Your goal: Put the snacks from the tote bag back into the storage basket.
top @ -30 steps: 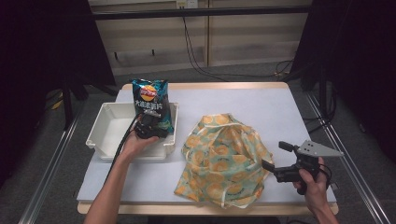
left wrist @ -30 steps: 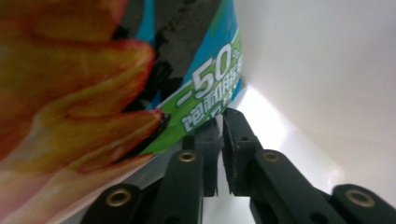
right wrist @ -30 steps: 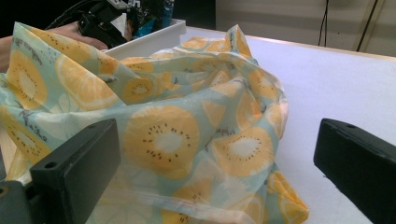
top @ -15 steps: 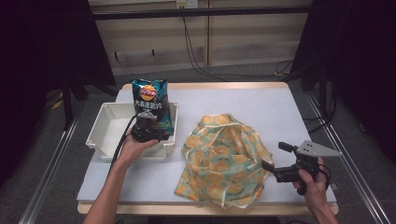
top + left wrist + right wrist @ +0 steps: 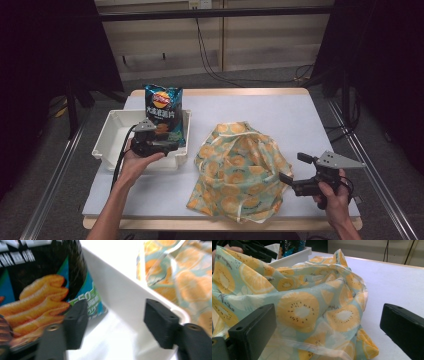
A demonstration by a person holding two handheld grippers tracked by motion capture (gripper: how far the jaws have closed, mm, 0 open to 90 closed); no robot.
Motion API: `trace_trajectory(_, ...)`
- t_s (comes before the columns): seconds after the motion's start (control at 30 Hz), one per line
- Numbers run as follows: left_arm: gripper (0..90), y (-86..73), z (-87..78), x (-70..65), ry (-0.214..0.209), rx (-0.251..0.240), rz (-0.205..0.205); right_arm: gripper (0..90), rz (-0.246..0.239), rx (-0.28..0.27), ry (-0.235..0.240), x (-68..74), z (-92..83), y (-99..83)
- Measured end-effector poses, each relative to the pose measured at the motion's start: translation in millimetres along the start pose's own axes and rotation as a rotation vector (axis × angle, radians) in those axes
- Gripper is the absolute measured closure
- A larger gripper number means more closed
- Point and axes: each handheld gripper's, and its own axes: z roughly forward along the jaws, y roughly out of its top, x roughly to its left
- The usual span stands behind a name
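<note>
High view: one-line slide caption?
Left gripper, jaws just opening, by chip bag in white bin; right gripper open beside fruit-print cloth.

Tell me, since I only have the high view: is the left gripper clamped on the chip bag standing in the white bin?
Observer: No. The left gripper has just been opening its jaws. The chip bag corner lies beside one jaw, unpinched.
Operator: And the right gripper?
Observer: The right gripper is open, jaws wide apart, facing the fruit-print cloth, with nothing pinched.
</note>
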Motion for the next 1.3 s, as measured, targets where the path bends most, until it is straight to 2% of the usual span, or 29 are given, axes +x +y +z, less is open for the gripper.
trace_trajectory(0.07,27.3,-1.8,-3.0,-5.3,0.024,-0.021,-0.004,0.3,0.004,0.002,0.0,-0.1,0.1,-0.2)
trace_trajectory(0.23,16.0,-4.6,-16.8,-18.4,0.037,-0.084,-0.007,0.3,-0.01,0.005,-0.003,0.1,-0.3,-0.3)
trace_trajectory(0.4,9.8,-12.4,-31.7,-27.5,0.064,-0.086,0.022,0.3,-0.004,0.003,-0.01,-1.2,-2.1,-1.1)
trace_trajectory(0.53,9.2,-18.9,-41.9,-33.5,0.081,-0.088,0.04,0.3,-0.005,0.007,-0.012,-0.6,-1.5,-1.7)
trace_trajectory(0.63,9.2,-25.5,-47.6,-38.1,0.067,-0.115,0.007,0.3,-0.012,0.011,-0.011,0.7,-1.1,-1.9)
trace_trajectory(0.67,10.0,-27.8,-49.2,-40.7,0.09,-0.121,0.014,0.3,-0.011,0.013,-0.011,0.9,-1.1,-2.0)
trace_trajectory(0.7,10.0,-29.3,-51.0,-42.5,0.097,-0.126,0.024,0.3,-0.013,0.012,-0.013,0.7,-1.1,-2.3)
trace_trajectory(0.8,9.5,-33.5,-59.7,-47.9,0.104,-0.157,0.019,0.3,-0.011,0.016,-0.014,-0.4,-1.4,-3.2)
trace_trajectory(0.87,9.5,-38.3,-66.6,-53.7,0.132,-0.16,0.053,0.3,-0.012,0.015,-0.014,-0.7,-1.9,-3.8)
trace_trajectory(0.93,8.9,-41.3,-71.1,-56.2,0.12,-0.165,0.045,0.3,-0.008,0.014,-0.018,-0.5,-2.5,-4.3)
trace_trajectory(1.0,6.9,-44.0,-74.6,-59.0,0.132,-0.176,0.04,0.3,-0.005,0.016,-0.02,-0.6,-2.9,-4.8)
trace_trajectory(1.03,6.1,-45.1,-75.8,-59.9,0.119,-0.186,0.036,0.4,-0.005,0.017,-0.022,-0.7,-2.9,-5.0)
trace_trajectory(1.07,5.8,-45.7,-77.0,-59.9,0.119,-0.175,0.03,0.4,-0.006,0.018,-0.022,-0.5,-2.9,-5.1)
trace_trajectory(1.2,4.6,-50.5,-81.0,-65.9,0.11,-0.189,0.016,0.3,-0.011,0.016,-0.021,-0.3,-3.8,-5.4)
trace_trajectory(1.27,3.1,-53.1,-83.0,-65.8,0.079,-0.191,0.03,0.4,-0.008,0.016,-0.025,-1.3,-4.8,-6.2)
trace_trajectory(1.3,3.1,-54.8,-83.8,-65.6,0.095,-0.193,0.017,0.3,-0.006,0.018,-0.026,-1.8,-4.8,-6.8)
